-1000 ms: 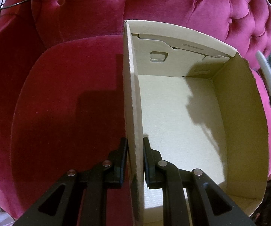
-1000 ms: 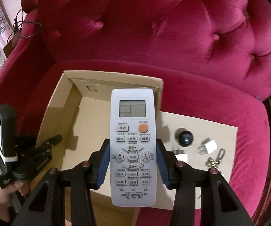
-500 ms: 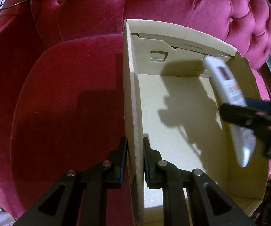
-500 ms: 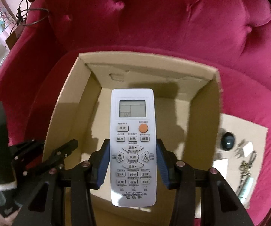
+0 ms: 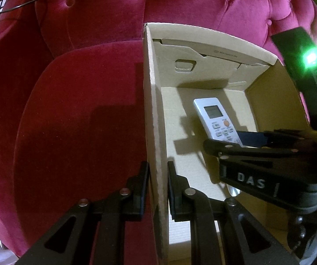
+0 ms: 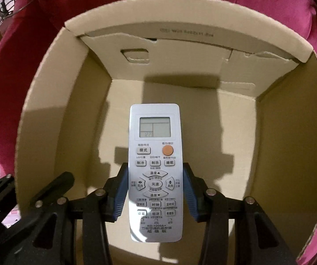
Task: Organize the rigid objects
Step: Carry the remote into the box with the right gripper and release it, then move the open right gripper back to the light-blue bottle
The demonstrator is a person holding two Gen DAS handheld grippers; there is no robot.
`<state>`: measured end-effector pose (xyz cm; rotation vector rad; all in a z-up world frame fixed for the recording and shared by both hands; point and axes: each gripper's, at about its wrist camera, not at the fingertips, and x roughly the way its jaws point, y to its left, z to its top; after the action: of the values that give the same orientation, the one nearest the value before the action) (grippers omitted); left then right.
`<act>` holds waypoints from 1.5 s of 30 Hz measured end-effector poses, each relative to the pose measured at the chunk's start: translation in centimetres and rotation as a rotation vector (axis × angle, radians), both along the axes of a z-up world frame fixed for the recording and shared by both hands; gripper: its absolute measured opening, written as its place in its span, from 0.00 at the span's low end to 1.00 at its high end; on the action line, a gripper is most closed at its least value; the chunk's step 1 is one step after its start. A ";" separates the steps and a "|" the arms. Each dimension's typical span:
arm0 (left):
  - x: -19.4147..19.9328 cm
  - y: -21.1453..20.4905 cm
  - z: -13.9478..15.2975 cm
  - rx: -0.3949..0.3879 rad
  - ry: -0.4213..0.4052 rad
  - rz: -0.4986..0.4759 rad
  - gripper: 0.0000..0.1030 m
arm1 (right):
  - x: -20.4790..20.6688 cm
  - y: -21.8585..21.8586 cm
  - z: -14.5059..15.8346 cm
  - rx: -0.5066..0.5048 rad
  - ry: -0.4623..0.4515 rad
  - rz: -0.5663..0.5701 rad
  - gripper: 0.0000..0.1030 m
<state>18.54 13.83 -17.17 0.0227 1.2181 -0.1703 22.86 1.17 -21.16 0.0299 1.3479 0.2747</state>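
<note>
Inside the cardboard box (image 6: pixel 290 154), white remote (image 6: pixel 155 170) lengthwise along right tool (image 6: pixel 155 190), display end forward, clamped, left tool (image 5: pixel 157 190) clamping box wall.

white remote control (image 6: pixel 155 172) face-up, inside open cardboard box (image 6: pixel 54 101)

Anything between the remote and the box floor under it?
Nothing: in the right wrist view bare cardboard box floor lies below the remote; whether they touch is unclear.
</note>
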 end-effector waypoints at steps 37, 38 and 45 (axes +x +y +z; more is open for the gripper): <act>-0.5 0.3 -0.3 -0.002 -0.015 0.002 0.17 | -2.8 -3.0 7.9 -0.053 -0.133 -0.042 0.51; -0.4 0.3 -0.3 -0.002 -0.015 0.003 0.17 | -2.9 -3.4 8.2 -0.056 -0.136 -0.048 0.53; -0.5 0.1 -0.2 0.000 -0.017 0.008 0.16 | -3.7 -7.2 10.7 -0.076 -0.161 -0.089 0.66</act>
<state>18.01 13.88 -17.40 0.0192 1.2008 -0.1631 19.18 -5.99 -10.50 0.0039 1.1927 0.1475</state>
